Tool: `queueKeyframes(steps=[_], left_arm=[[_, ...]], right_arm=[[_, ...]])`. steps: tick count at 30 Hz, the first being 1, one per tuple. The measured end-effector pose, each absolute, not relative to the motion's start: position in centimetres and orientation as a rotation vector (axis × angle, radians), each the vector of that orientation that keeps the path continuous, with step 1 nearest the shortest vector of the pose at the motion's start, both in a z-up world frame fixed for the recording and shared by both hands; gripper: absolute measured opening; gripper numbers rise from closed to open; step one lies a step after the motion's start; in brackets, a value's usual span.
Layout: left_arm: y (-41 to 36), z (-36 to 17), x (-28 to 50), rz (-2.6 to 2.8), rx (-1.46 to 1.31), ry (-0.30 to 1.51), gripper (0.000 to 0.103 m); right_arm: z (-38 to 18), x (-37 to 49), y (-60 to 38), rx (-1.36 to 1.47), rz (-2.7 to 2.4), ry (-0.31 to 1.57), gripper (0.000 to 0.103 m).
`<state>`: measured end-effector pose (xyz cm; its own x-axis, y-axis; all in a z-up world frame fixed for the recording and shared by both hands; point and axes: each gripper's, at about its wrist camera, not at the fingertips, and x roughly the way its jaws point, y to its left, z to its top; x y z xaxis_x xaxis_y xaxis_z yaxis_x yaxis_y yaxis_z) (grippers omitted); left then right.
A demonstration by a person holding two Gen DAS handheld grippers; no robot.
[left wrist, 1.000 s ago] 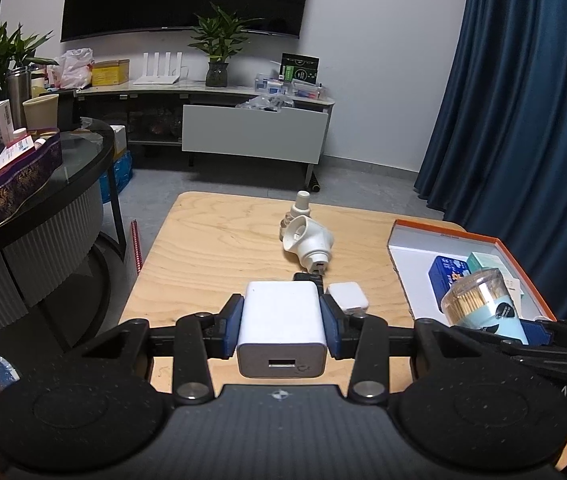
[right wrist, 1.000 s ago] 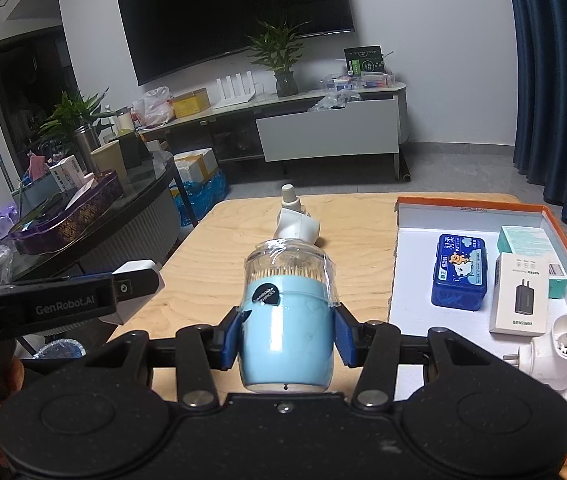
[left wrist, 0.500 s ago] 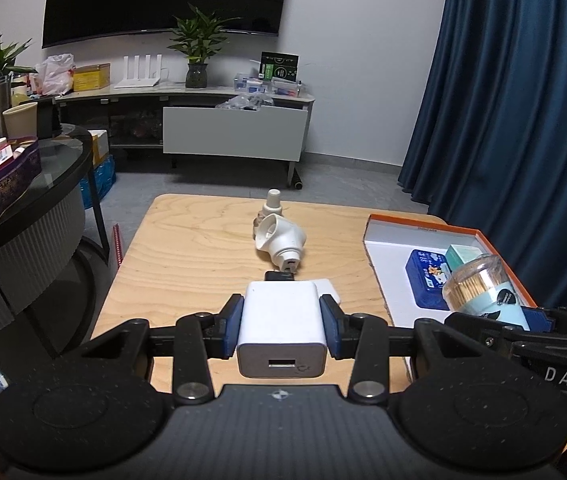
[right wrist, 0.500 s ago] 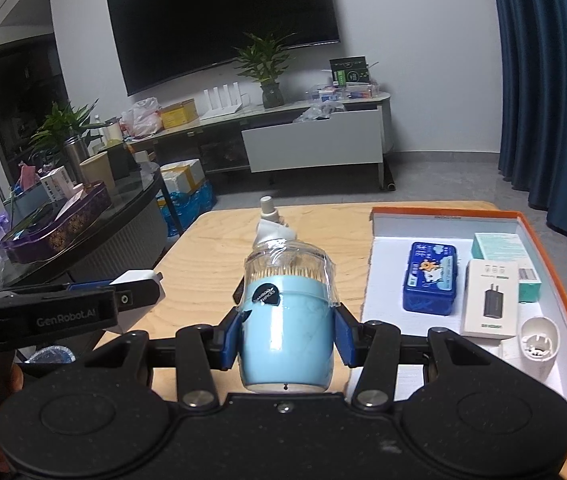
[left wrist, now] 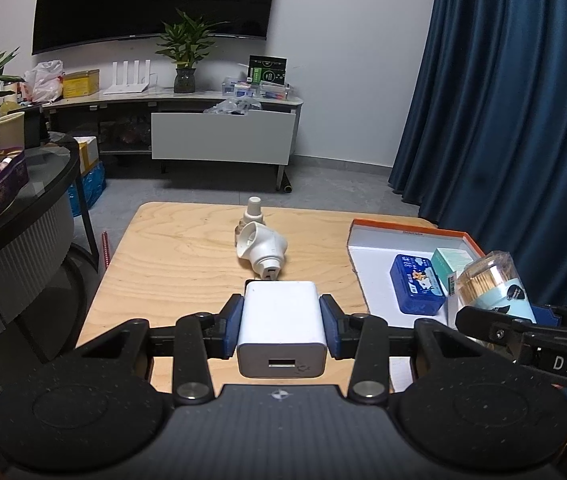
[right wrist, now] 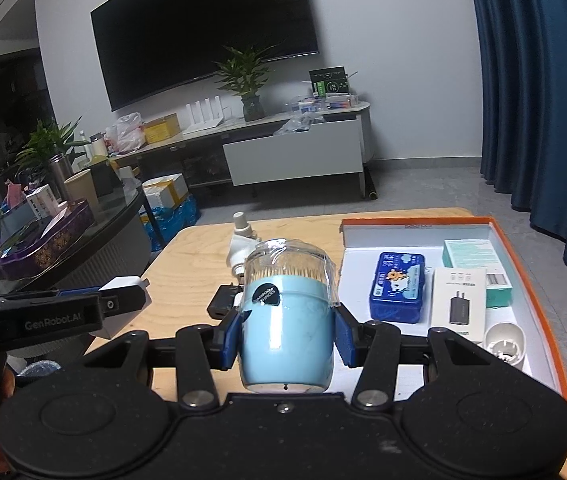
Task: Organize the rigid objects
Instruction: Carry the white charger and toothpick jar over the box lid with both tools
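Note:
My left gripper [left wrist: 281,330] is shut on a white USB charger [left wrist: 281,322], held above the wooden table [left wrist: 171,264]. My right gripper [right wrist: 287,338] is shut on a light blue toothpick jar [right wrist: 287,320] with a clear lid; it also shows in the left wrist view [left wrist: 491,284]. An orange-rimmed white box [right wrist: 523,228] lies at the right with a blue tin [right wrist: 397,286], a teal box [right wrist: 477,268], a white charger box [right wrist: 457,302] and a white plug-in device [right wrist: 505,342]. A white plug-in device [left wrist: 261,246] and a small bottle [left wrist: 253,208] lie mid-table.
A small black object [right wrist: 223,302] lies on the table behind the jar. A dark round glass table [left wrist: 15,204] with a purple tray stands at the left. A TV stand [left wrist: 219,140] is at the far wall and a blue curtain [left wrist: 515,120] hangs at the right.
Both grippers have moved back and up from the table while holding their objects. The views turned right, so the box sits nearer the middle of both views.

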<state>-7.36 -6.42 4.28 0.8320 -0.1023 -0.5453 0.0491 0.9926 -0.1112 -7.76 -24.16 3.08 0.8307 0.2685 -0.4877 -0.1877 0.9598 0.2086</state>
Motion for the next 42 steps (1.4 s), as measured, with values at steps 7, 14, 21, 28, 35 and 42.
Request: queueKeyframes(steps=[7, 14, 21, 28, 35, 42], left_arm=[[-7.2, 4.4, -7.1, -0.102, -0.090, 0.586, 0.041], [-8.5, 4.4, -7.0, -0.132, -0.078, 0.591, 0.041], [-10.2, 4.2, -6.6, -0.175, -0.063, 0.599, 0.041], [-12.0, 3.8, -5.9, -0.220, -0.052, 0.614, 0.041], [-14.1, 3.7, -5.2, -0.266, -0.039, 0.618, 0.041], [-16.1, 3.8, -4.4, -0.308, -0.036, 0.613, 0.041]], right_arm=[[3.3, -8.0, -25.4, 0.160, 0.218, 0.525, 0.057], [3.3, -8.3, -26.9, 0.176, 0.189, 0.520, 0.057], [3.1, -8.8, -28.8, 0.191, 0.148, 0.517, 0.057], [2.6, -8.9, -30.6, 0.212, 0.097, 0.525, 0.057], [2.4, -8.8, -32.5, 0.227, 0.054, 0.522, 0.057], [2.5, -8.7, -33.9, 0.236, 0.023, 0.513, 0.057]])
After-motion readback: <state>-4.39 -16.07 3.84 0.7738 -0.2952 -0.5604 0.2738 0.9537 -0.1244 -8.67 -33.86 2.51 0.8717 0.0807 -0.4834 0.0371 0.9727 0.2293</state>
